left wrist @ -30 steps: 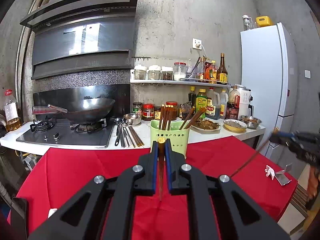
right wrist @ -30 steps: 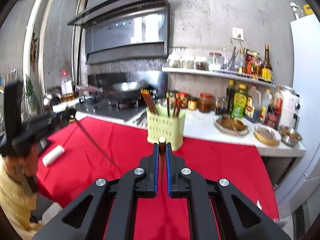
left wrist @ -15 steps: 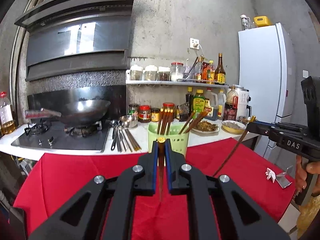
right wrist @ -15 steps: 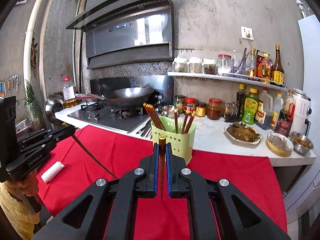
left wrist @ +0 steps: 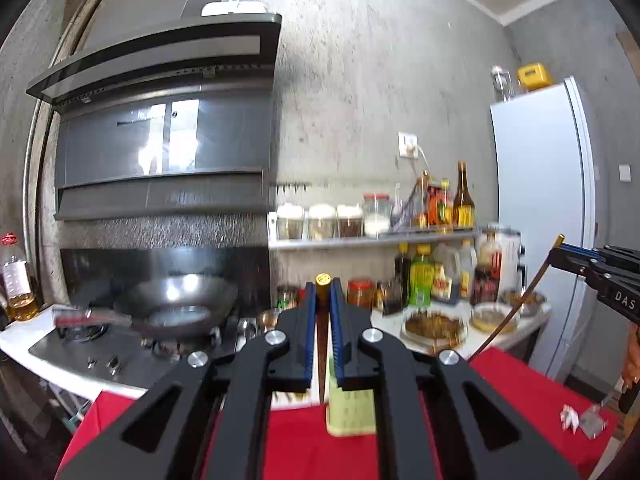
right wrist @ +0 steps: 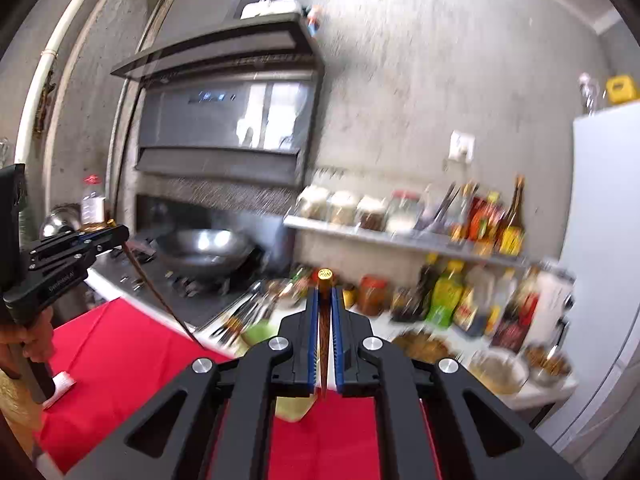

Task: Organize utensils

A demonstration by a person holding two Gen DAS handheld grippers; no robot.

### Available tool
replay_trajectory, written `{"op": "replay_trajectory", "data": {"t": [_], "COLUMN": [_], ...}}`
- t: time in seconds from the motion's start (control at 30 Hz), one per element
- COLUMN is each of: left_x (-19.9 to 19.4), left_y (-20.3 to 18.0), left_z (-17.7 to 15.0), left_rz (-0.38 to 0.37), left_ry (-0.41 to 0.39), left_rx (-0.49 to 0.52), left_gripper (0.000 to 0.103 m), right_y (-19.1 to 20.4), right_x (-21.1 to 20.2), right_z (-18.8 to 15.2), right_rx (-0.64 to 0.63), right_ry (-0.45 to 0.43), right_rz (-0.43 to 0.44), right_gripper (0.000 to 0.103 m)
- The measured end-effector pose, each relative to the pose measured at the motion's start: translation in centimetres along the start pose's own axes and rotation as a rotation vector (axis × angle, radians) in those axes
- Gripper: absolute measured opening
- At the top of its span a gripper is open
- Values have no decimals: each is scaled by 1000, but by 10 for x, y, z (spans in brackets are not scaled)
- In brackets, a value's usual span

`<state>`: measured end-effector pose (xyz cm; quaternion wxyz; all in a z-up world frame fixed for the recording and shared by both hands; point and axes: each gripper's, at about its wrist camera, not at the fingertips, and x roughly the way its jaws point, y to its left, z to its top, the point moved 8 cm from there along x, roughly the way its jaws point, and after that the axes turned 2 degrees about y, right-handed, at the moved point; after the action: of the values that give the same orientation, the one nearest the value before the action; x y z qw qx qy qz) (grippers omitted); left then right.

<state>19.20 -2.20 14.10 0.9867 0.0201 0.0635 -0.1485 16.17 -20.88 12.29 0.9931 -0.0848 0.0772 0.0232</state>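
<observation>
A kitchen with a red-clothed counter (left wrist: pixel 520 384). The left hand-held gripper (left wrist: pixel 322 300) pinches one brown chopstick (left wrist: pixel 322 280) upright between its fingers; the right hand-held gripper (right wrist: pixel 324 304) pinches another chopstick (right wrist: pixel 324 276) the same way. Both hover close above a pale green utensil holder (left wrist: pixel 352 412) standing on the red cloth, partly hidden behind the fingers. The step in hand appears to be carrying chopsticks to the holder; next, each tip likely needs lowering into its opening before letting go.
</observation>
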Motion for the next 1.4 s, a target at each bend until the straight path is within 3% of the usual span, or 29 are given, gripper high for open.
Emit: {"op": "replay_trajectory", "data": {"t": [0.2,0.37,0.63,0.67,0.7,0.73,0.77,0.87,0.93,1.07,1.2,1.4], "left_x": [52,108,154,157,158,155,152,129,109,58,9,-45], "left_y": [-1,-10,-12,-11,-10,-9,-9,-8,-6,4,5,-10], "left_z": [21,-4,-56,-61,-62,-63,-61,-44,-31,-25,-76,-149], "left_rz": [-37,-85,-106,-102,-100,-99,-101,-89,-71,73,190,215], "left_ry": [-11,67,201,217,227,227,219,178,152,150,279,455], "left_rx": [-26,-53,-78,-79,-80,-85,-82,-67,-65,-45,-19,-50], "left_gripper": [7,7,7,12,17,28,31,32,38,62,71,90], "right_y": [-9,-5,6,5,3,0,-4,-12,-16,-17,-4,20], "right_x": [47,102,144,146,144,140,133,106,83,33,-3,-50], "right_z": [21,-3,-56,-59,-61,-60,-57,-43,-35,-43,-86,-137], "right_rx": [64,134,118,124,133,143,147,143,138,149,151,185], "right_ry": [-28,55,204,211,217,209,193,147,122,131,206,277], "right_rz": [62,131,131,128,123,115,105,80,68,62,53,41], "right_gripper": [7,7,8,10,20,26,33,35,35,49,66,86]}}
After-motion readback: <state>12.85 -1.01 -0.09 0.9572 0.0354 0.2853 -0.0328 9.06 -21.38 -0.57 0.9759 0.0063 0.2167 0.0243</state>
